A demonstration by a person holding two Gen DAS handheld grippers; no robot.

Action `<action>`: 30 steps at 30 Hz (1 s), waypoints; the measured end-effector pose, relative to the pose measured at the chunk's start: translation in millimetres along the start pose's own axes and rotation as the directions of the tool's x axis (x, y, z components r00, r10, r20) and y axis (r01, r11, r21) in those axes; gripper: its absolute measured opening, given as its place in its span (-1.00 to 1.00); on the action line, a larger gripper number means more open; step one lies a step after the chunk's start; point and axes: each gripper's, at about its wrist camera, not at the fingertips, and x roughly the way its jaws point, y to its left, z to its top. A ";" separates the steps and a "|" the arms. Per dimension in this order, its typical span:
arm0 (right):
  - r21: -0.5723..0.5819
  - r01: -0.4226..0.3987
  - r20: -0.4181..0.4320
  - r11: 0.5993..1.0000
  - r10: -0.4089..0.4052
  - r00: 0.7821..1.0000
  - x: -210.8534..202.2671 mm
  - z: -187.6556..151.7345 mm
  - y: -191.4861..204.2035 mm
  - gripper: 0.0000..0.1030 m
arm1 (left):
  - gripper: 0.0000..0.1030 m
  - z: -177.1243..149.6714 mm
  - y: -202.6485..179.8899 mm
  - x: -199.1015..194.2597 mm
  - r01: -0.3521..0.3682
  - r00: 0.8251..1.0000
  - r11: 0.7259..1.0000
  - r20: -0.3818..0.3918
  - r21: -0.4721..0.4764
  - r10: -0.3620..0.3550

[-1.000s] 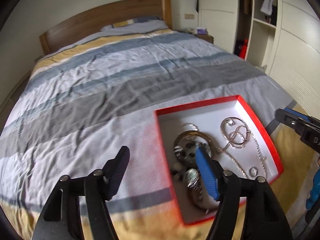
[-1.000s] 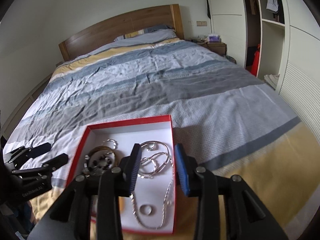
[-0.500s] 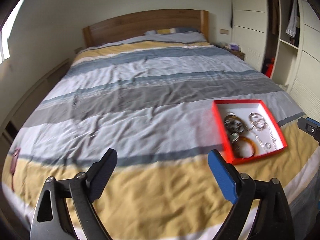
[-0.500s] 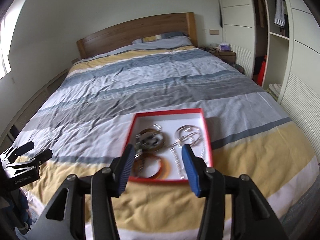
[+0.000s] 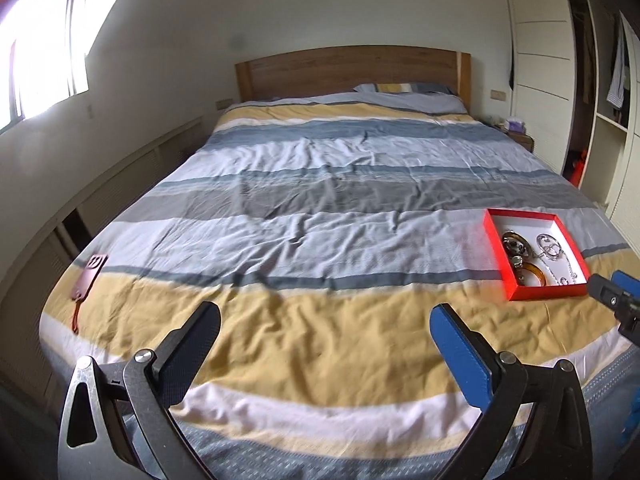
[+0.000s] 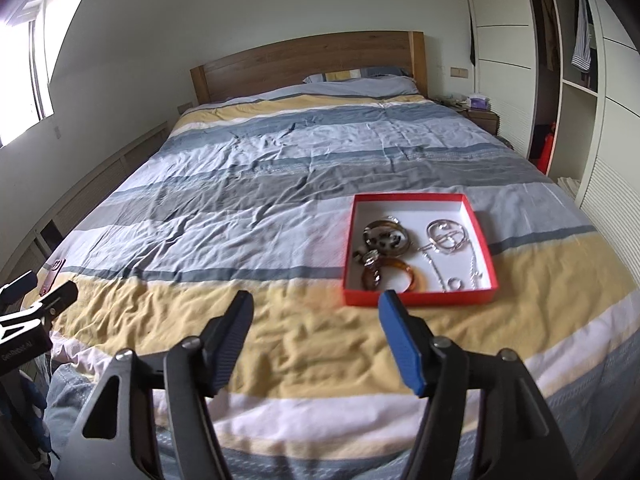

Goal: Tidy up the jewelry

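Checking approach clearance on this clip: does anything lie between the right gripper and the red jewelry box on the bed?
Nothing visible does. The right gripper, jaws opening and empty, points at bare striped duvet, and the red box sits just beyond its blue finger.

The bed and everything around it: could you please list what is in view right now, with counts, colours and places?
Bed: one, striped grey, blue, yellow and white cover, wooden headboard.
Red box: one, red walls, white inside, on the cover near the foot.
Amber bangle: one, brown-orange, front of the box.
Dark patterned bangle: one, behind the amber one.
Silver hoops: a linked cluster, right half of the box.
Silver chain: one, in front of the hoops.
Reddish case: one, on the cover's far left edge.
Left gripper: nothing between the jaws, opening.
Right gripper: nothing between the jaws, opening.
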 end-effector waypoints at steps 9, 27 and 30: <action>-0.077 0.017 0.040 0.997 -0.013 0.999 -26.6 -19.6 33.7 0.39 | 0.99 -18.7 13.2 -32.0 0.014 0.999 0.999 0.043 -0.034 -0.012; -0.139 0.044 0.117 0.989 -0.028 0.993 -57.8 -29.6 54.5 0.39 | 0.99 -24.2 13.6 -68.3 0.024 0.988 0.999 0.155 -0.045 -0.016; -0.136 0.049 0.118 0.990 -0.033 0.992 -58.5 -30.4 53.7 0.40 | 0.99 -26.0 13.6 -68.2 0.027 0.988 0.999 0.151 -0.047 -0.020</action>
